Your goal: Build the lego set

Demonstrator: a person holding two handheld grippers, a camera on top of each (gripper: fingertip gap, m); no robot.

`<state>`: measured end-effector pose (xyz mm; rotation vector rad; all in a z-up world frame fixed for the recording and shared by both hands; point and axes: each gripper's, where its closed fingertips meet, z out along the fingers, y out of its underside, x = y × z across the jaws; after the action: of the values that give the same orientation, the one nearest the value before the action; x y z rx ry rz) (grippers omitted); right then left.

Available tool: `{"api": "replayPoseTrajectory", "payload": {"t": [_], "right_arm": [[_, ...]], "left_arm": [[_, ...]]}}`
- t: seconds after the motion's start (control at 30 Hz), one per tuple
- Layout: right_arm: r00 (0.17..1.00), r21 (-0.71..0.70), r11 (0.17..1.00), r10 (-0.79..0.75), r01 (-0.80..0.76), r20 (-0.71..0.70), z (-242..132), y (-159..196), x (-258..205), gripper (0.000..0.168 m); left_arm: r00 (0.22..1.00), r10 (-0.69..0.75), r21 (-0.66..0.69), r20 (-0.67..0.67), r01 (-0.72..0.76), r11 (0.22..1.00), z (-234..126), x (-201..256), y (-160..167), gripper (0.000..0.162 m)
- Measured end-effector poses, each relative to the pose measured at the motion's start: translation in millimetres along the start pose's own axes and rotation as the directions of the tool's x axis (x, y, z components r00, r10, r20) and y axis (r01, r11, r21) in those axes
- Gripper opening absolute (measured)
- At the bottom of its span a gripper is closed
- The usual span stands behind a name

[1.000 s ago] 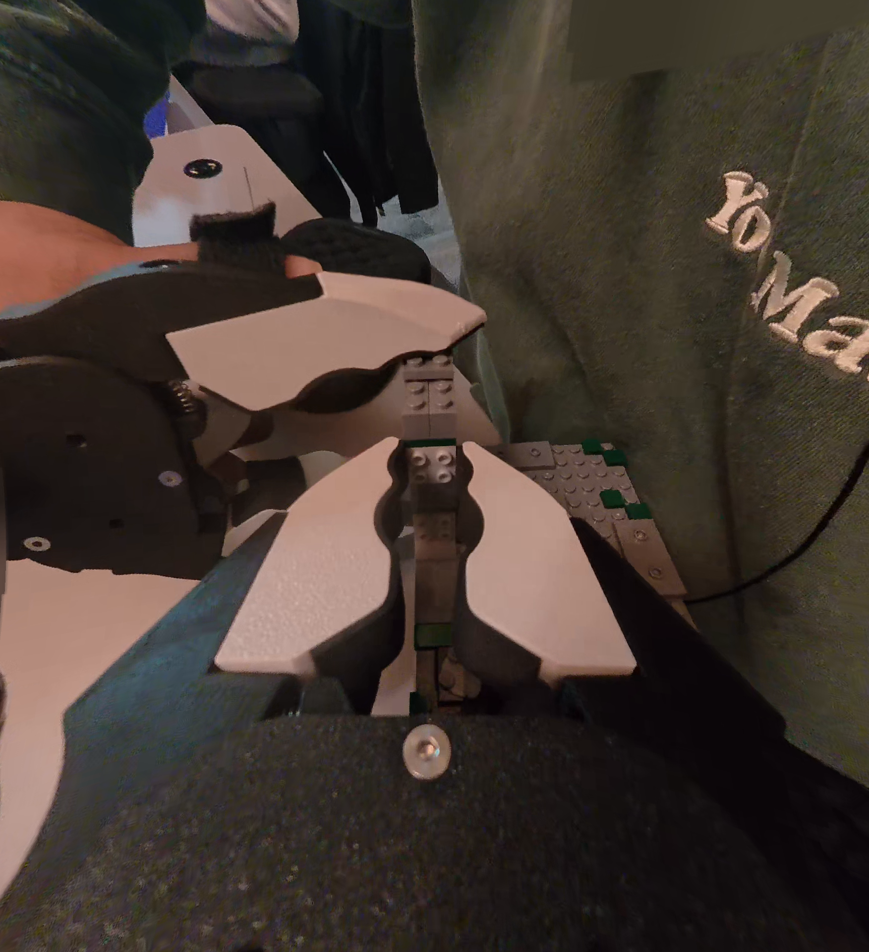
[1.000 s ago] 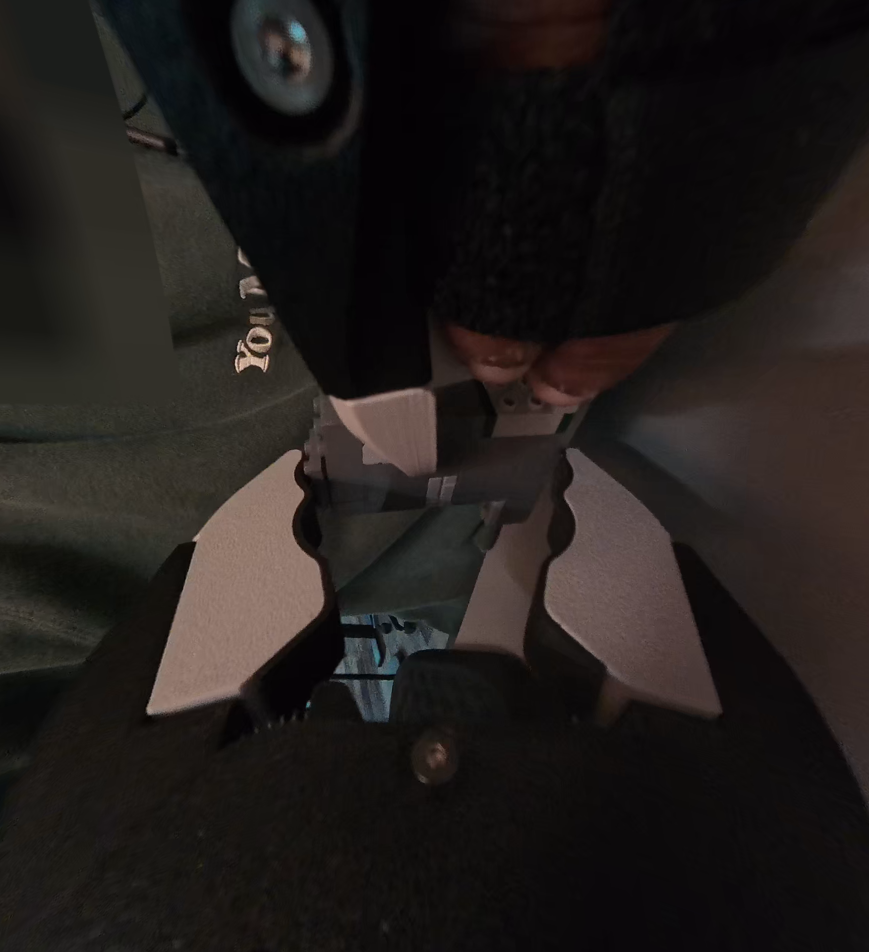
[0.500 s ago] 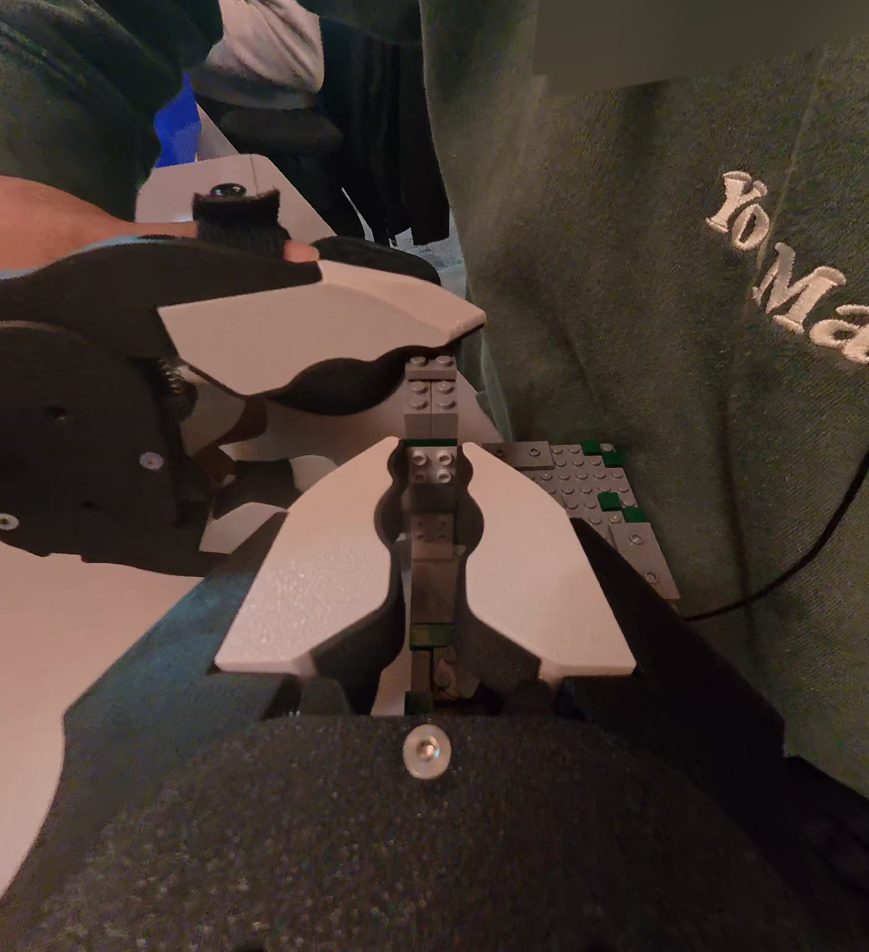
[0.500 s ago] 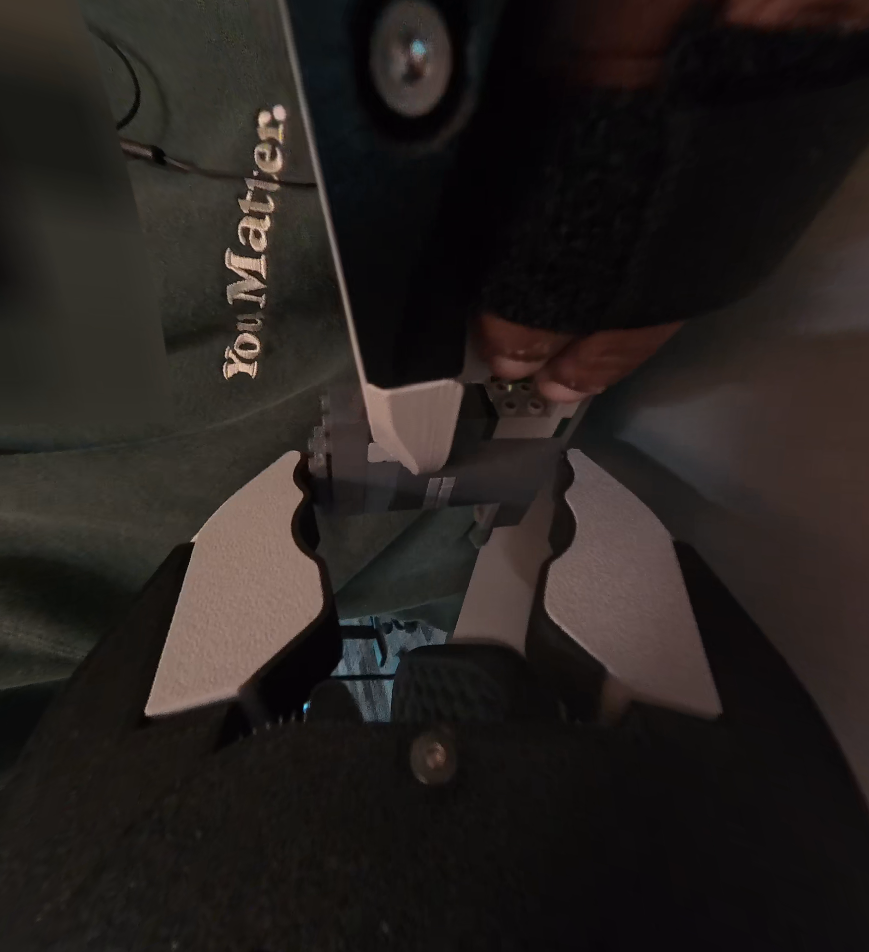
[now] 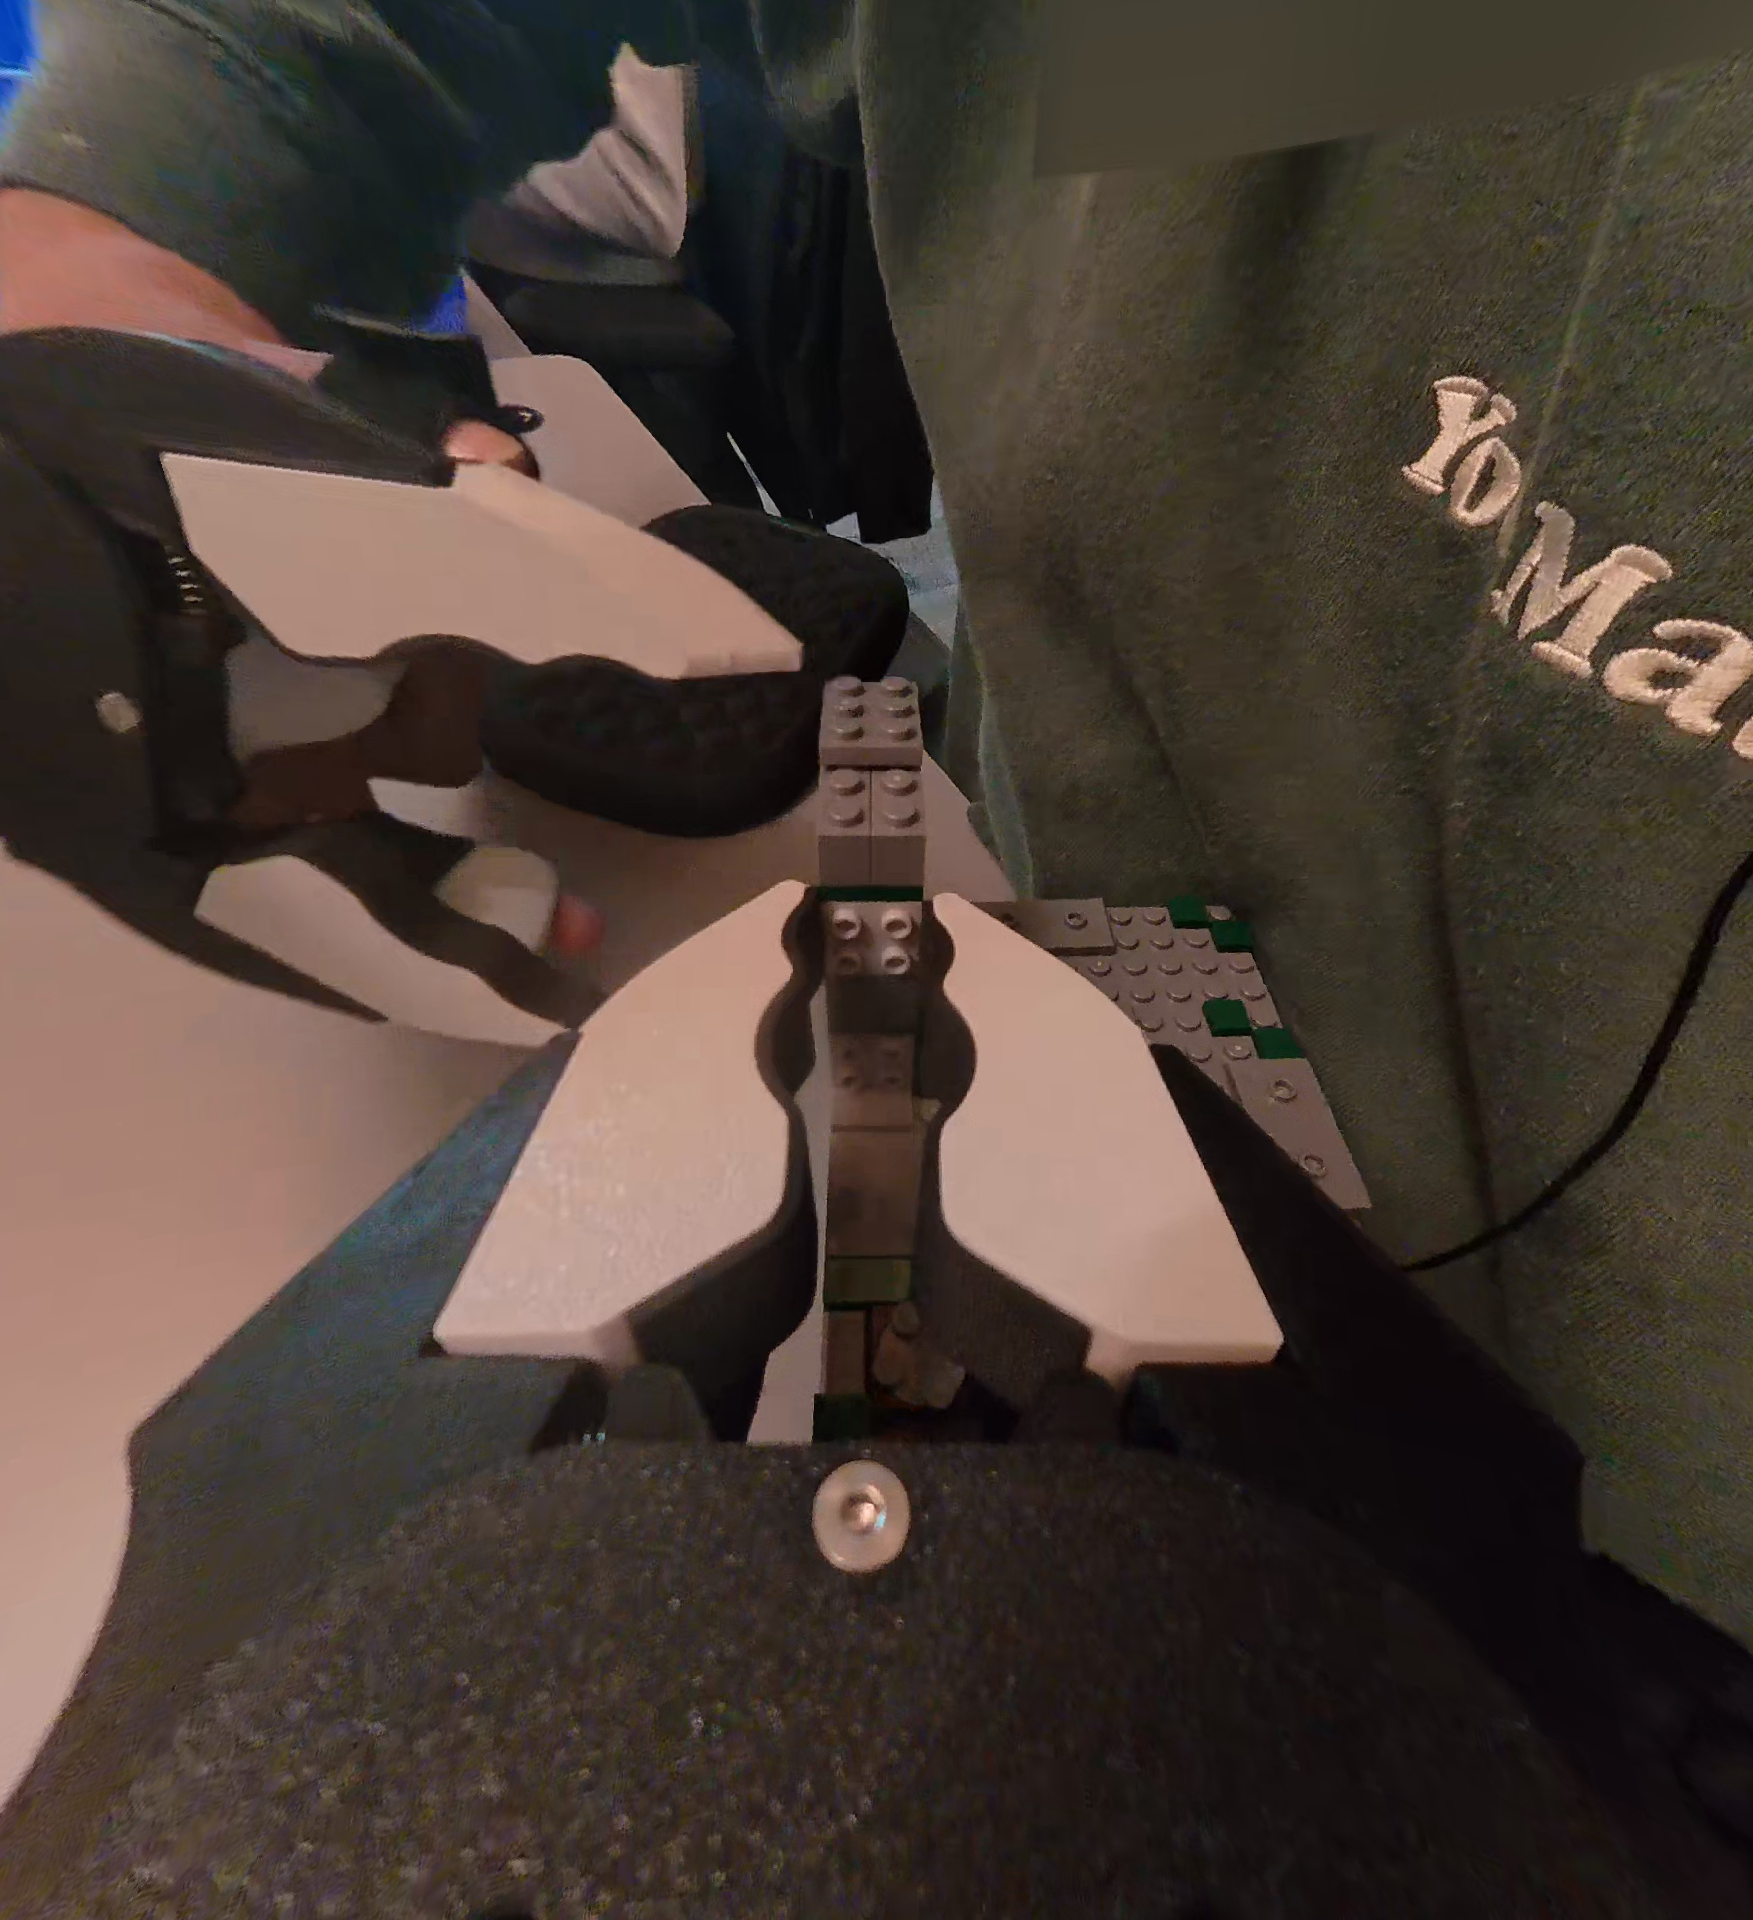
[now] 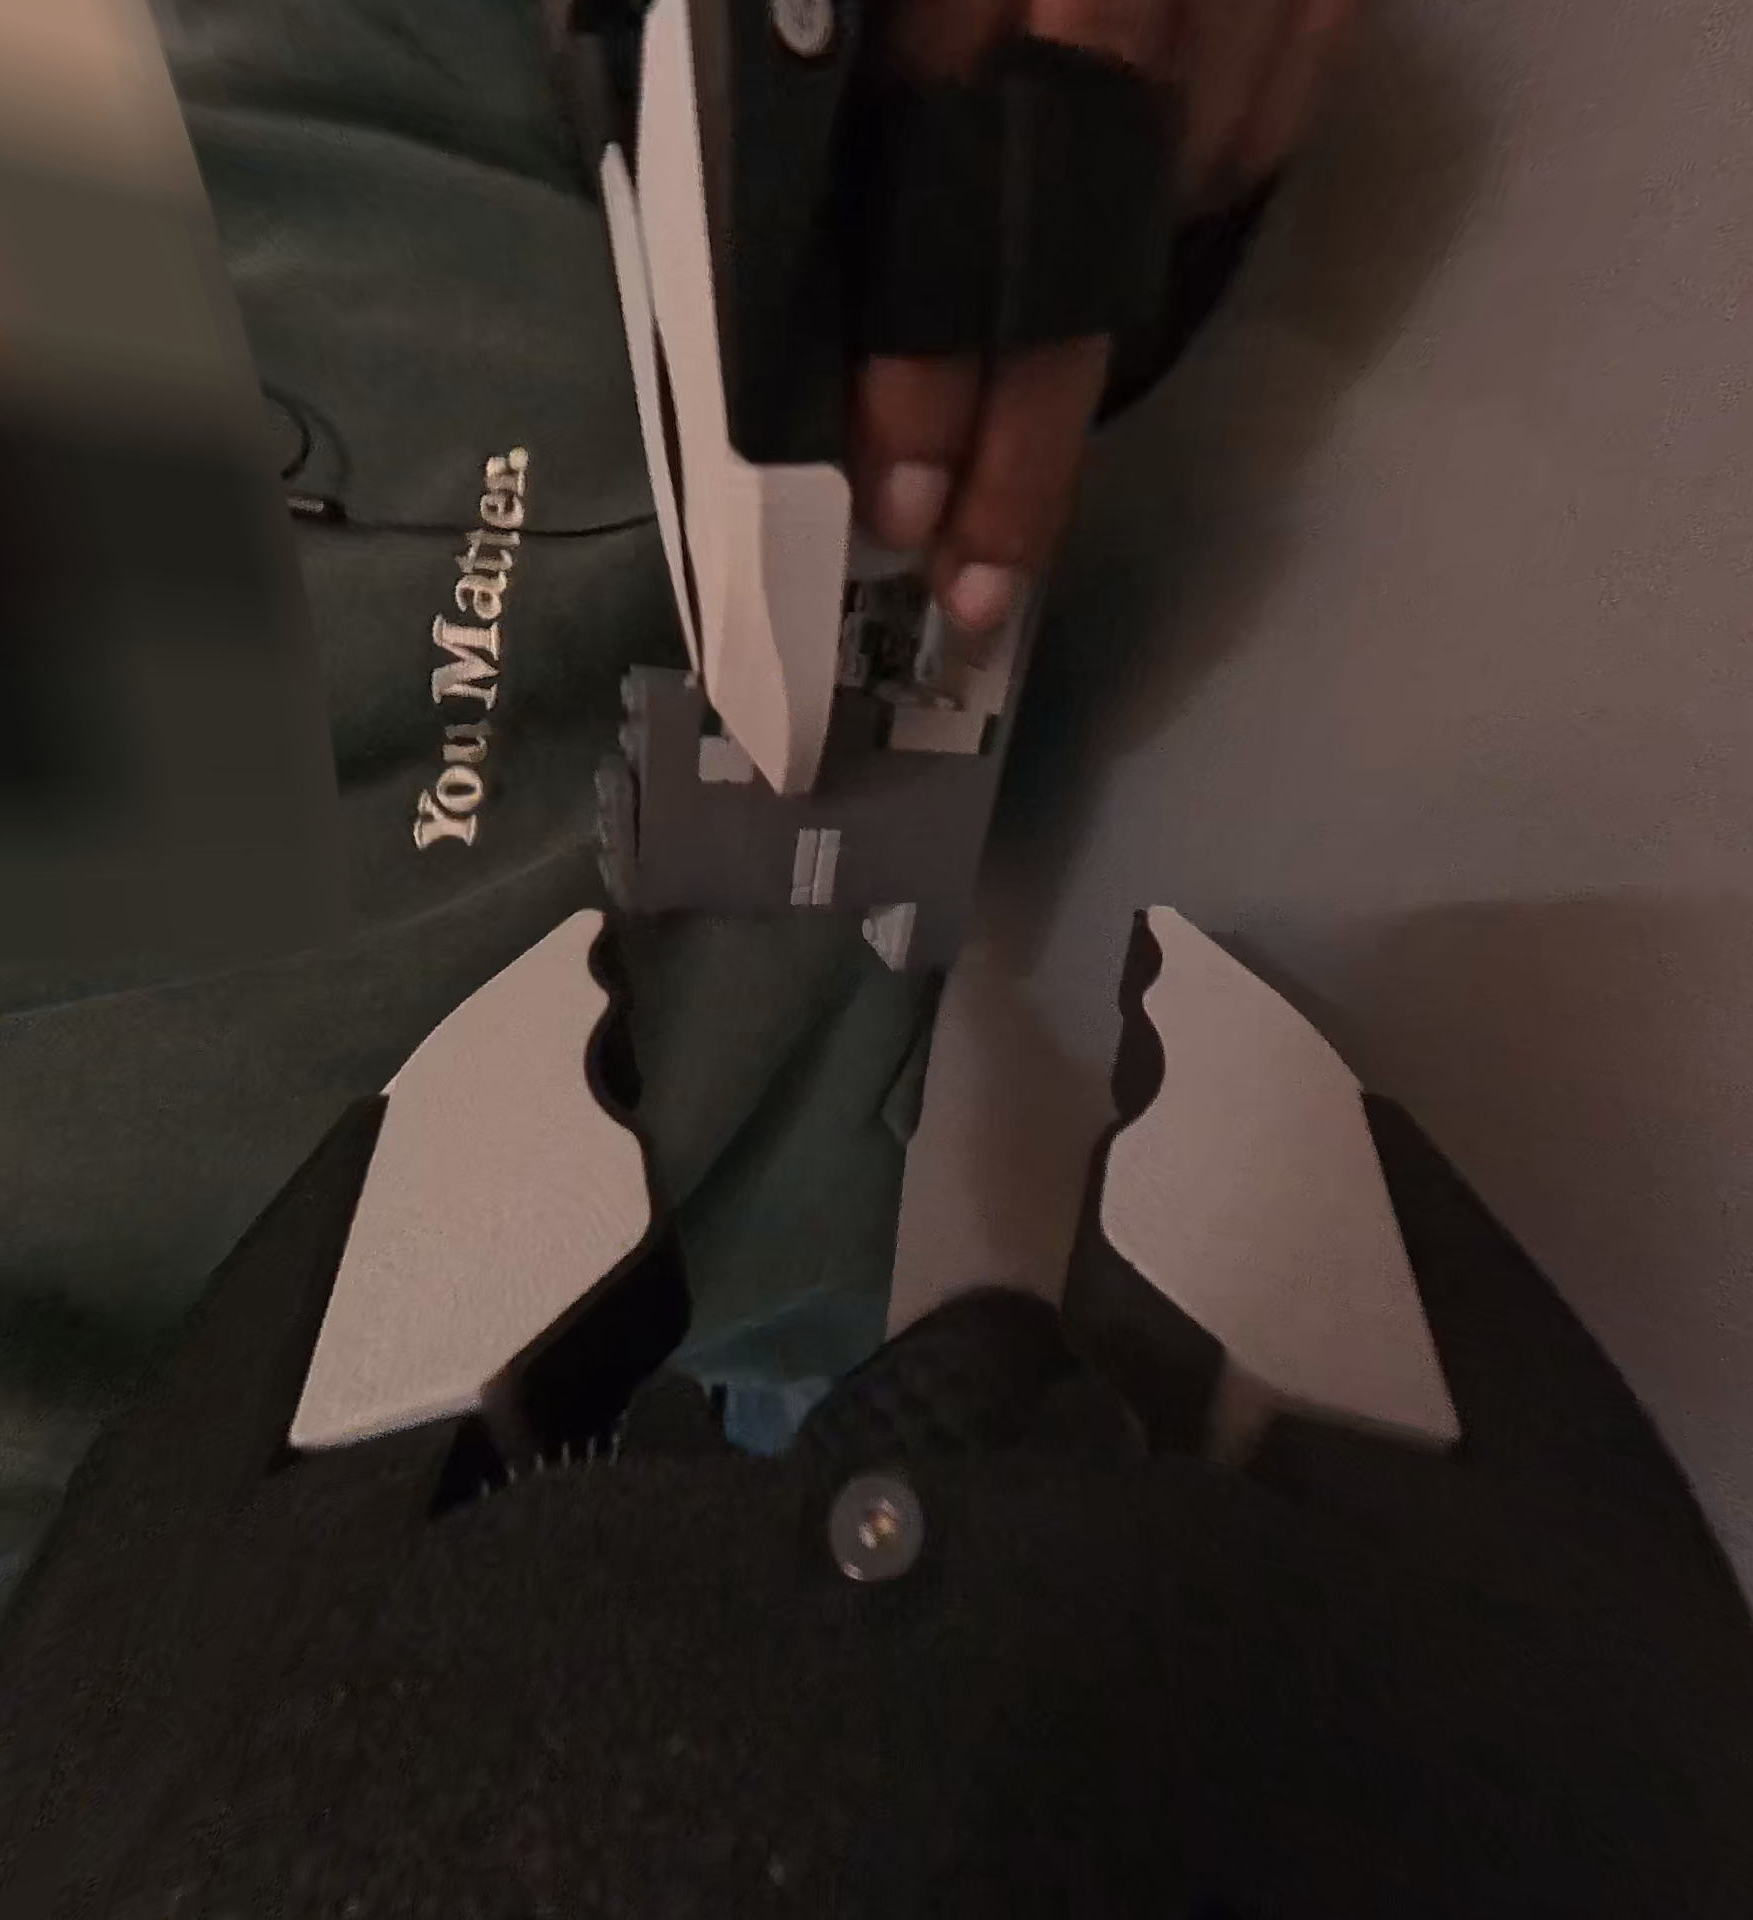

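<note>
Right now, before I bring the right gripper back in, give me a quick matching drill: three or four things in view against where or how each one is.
Things:
1. left gripper
2. right gripper
3. grey lego assembly
4. grey studded baseplate

States:
A. lying flat on the table, beside the green sweatshirt
B. open, nothing between its fingers
C. clamped between two white fingers, its far end sticking out past the fingertips
D. shut on the lego build

Pairs: 1-D, 2-B, 3-C, 4-A
</note>
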<state>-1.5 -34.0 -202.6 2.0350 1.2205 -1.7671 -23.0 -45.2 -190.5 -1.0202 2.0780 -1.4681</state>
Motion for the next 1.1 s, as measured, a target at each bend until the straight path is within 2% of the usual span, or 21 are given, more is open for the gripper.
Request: {"api": "replayPoseTrajectory", "payload": {"t": [0.1,0.23,0.37,0.53,0.67,0.77,0.93,1.1], "right_arm": [[0.997,0.114,0.991,0.072,-0.069,-0.016,0,10,0,0.087],[0.995,0.205,0.974,0.097,-0.092,-0.015,23,23,-13,0.082],[0.990,0.269,0.956,0.133,-0.115,-0.052,51,25,-15,0.080],[0.986,0.347,0.925,0.168,-0.152,-0.017,78,14,-25,0.070],[0.975,0.442,0.873,0.221,-0.205,0.015,81,5,-18,0.050],[0.965,0.473,0.844,0.253,-0.253,0.066,83,3,-17,0.044],[0.972,0.536,0.814,0.227,-0.226,0.064,80,-2,-18,0.022],[0.967,0.568,0.786,0.242,-0.244,0.081,81,-3,-17,0.013]], "left_arm": [[1.000,-0.003,0.015,0.014,0.003,1.000,-2,1,0,0.017],[0.999,-0.004,0.025,0.038,0.003,1.000,-4,2,-2,0.017],[0.998,0.003,0.028,0.059,-0.005,1.000,-6,6,-4,0.017],[0.995,0.016,0.043,0.096,-0.021,0.999,-10,10,-9,0.017],[0.991,0.023,0.044,0.130,-0.029,0.999,-13,12,-9,0.017],[0.988,0.026,0.059,0.151,-0.035,0.998,-16,14,-12,0.017],[0.985,0.032,0.083,0.172,-0.047,0.995,-17,18,-17,0.017],[0.981,0.056,0.068,0.186,-0.069,0.995,-16,20,-18,0.017]]}}
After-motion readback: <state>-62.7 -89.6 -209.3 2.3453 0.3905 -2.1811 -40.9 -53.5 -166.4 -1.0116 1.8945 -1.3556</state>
